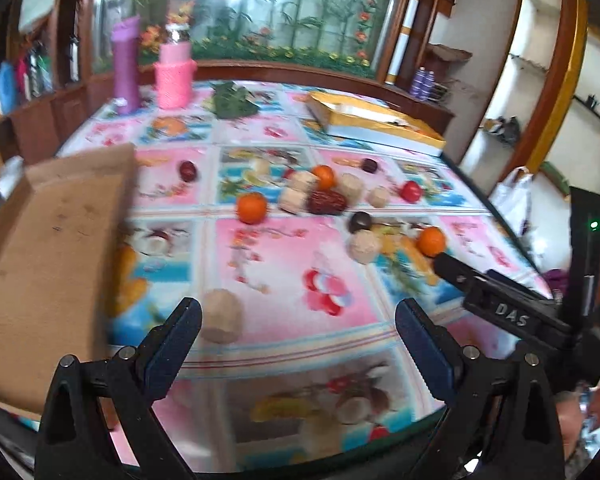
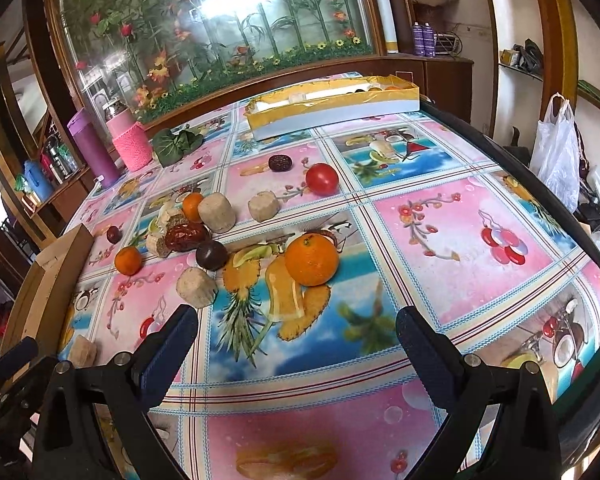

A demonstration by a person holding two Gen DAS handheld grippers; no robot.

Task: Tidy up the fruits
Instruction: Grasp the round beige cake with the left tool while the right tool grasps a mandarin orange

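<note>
At the left edge of the table (image 2: 500, 160), a cardboard box (image 1: 56, 248) is seen lying open beside the left gripper (image 1: 298, 322); its jaws are spread wide and nothing is held; a beige block (image 1: 221, 316) lies just ahead of its left finger, and a careless sweep is judged likely to knock it off the near edge; further right, the fruits are scattered on the slick printed cloth: a small orange (image 2: 128, 260), a red date (image 2: 186, 236) wedged among beige blocks, a dark plum (image 2: 211, 255), then a large orange (image 2: 311, 260) straight ahead of the right gripper (image 2: 298, 320), also released and empty; round fruit is judged apt to roll if pinched off-centre; printed pictures of fruit could be mistaken for real pieces; at the far right, a tomato (image 2: 321, 178) sits apart, and a yellow tray (image 2: 332, 110) lies beyond it.
</note>
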